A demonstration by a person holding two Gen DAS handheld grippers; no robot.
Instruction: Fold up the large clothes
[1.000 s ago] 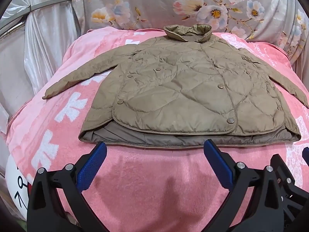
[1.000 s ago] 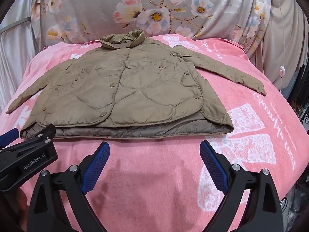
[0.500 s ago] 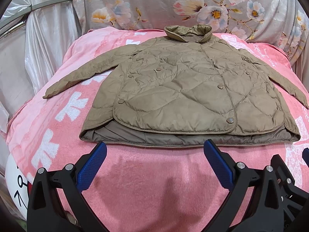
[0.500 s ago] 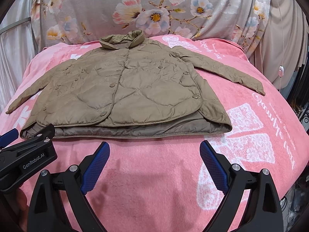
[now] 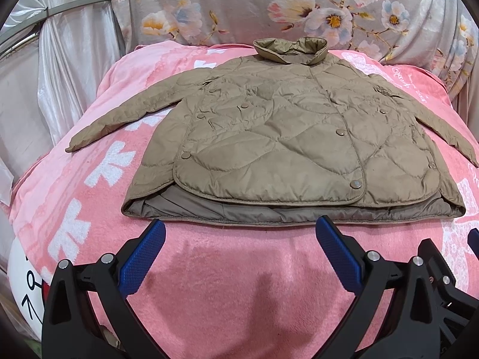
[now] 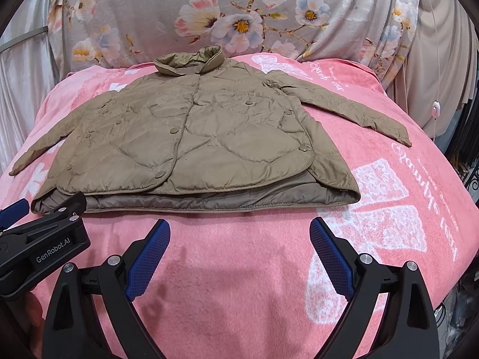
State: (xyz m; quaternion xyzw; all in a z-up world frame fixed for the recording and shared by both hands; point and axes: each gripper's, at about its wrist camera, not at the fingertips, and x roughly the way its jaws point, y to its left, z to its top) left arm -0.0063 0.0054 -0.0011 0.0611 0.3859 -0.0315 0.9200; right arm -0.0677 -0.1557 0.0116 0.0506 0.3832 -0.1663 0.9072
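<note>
The left claw [image 6: 9,214] hides the jacket's [image 6: 185,140] hem corner.

Pink blanket [image 5: 239,284] with white prints, floral cloth [image 6: 239,15] behind, perhaps a curtain [image 5: 60,74] left.

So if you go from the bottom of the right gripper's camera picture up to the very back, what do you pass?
right gripper → bare pink blanket → jacket hem with grey-brown lining → quilted tan jacket front → stand-up collar → floral cloth at the back.
</note>
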